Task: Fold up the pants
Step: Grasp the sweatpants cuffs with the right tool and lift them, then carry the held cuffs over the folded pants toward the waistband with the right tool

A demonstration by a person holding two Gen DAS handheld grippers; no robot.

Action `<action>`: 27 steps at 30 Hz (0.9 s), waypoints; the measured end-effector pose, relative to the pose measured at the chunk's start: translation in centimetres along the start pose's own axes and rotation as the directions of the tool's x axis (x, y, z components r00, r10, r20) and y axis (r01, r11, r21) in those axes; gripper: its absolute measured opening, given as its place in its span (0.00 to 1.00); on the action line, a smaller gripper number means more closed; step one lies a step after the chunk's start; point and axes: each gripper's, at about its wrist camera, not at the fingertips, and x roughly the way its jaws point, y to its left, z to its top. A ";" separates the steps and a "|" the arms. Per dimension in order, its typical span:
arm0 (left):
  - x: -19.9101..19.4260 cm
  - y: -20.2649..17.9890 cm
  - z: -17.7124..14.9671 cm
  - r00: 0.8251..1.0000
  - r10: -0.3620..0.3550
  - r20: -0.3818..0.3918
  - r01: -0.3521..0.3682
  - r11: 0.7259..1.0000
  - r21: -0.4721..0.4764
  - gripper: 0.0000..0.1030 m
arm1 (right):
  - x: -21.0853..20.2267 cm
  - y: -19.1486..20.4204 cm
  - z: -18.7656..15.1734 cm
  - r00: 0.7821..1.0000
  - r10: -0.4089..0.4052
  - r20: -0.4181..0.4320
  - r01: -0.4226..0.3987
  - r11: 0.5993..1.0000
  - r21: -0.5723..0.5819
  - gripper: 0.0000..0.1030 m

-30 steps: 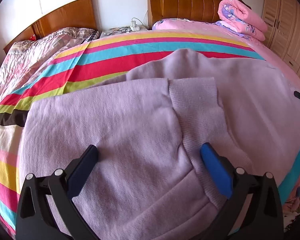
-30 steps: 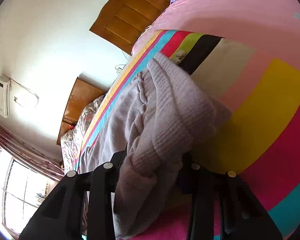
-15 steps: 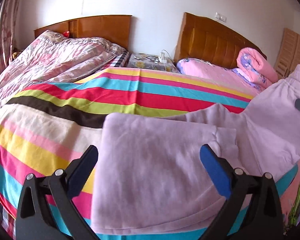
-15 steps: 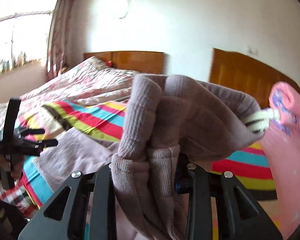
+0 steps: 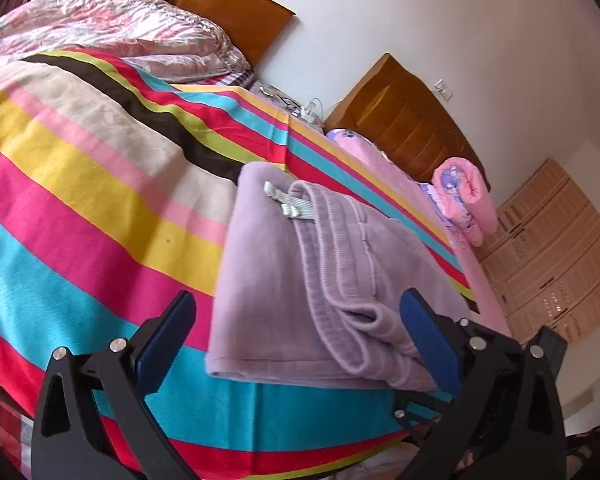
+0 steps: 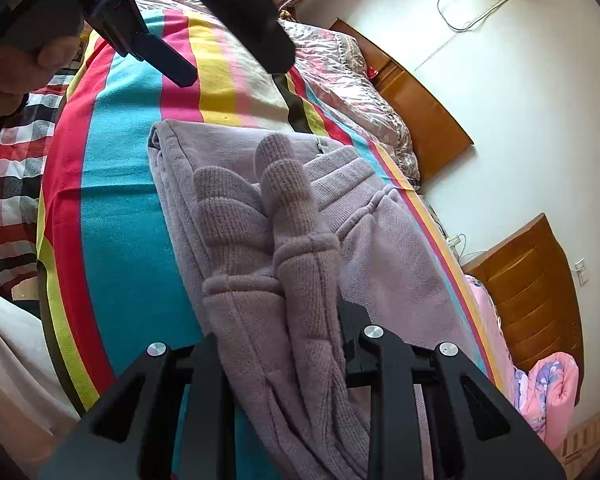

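Note:
The lilac pants (image 5: 284,280) lie folded in a stack on the striped bedspread (image 5: 80,184), with the ribbed waistband and grey drawstring (image 5: 286,202) on top. My left gripper (image 5: 298,298) hovers open over the stack's near edge with nothing in it. It also shows open at the top left of the right wrist view, as the left gripper (image 6: 232,72) held by a hand (image 6: 12,64). My right gripper (image 6: 280,320) is shut on a bunched ribbed end of the pants (image 6: 292,216), its jaws still closing on the cloth. That cloth hides its fingertips.
A crumpled floral quilt (image 5: 112,28) lies at the far left by a wooden headboard (image 5: 236,16). A rolled pink blanket (image 5: 466,200) sits near the second headboard (image 5: 404,124). A wardrobe (image 5: 552,252) stands at the right. Plaid cloth (image 6: 8,168) hangs off the bed's edge.
My right gripper has swung the ribbed end of the pants across and down onto the rest, so the pants now lie folded smaller. My left gripper stayed open and shifted sideways.

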 end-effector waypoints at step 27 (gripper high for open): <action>0.5 -1.6 -2.3 0.999 0.015 -0.032 -0.014 0.999 0.042 0.98 | -2.2 -5.0 -2.3 0.902 0.411 0.134 -0.432 0.848 0.306 0.13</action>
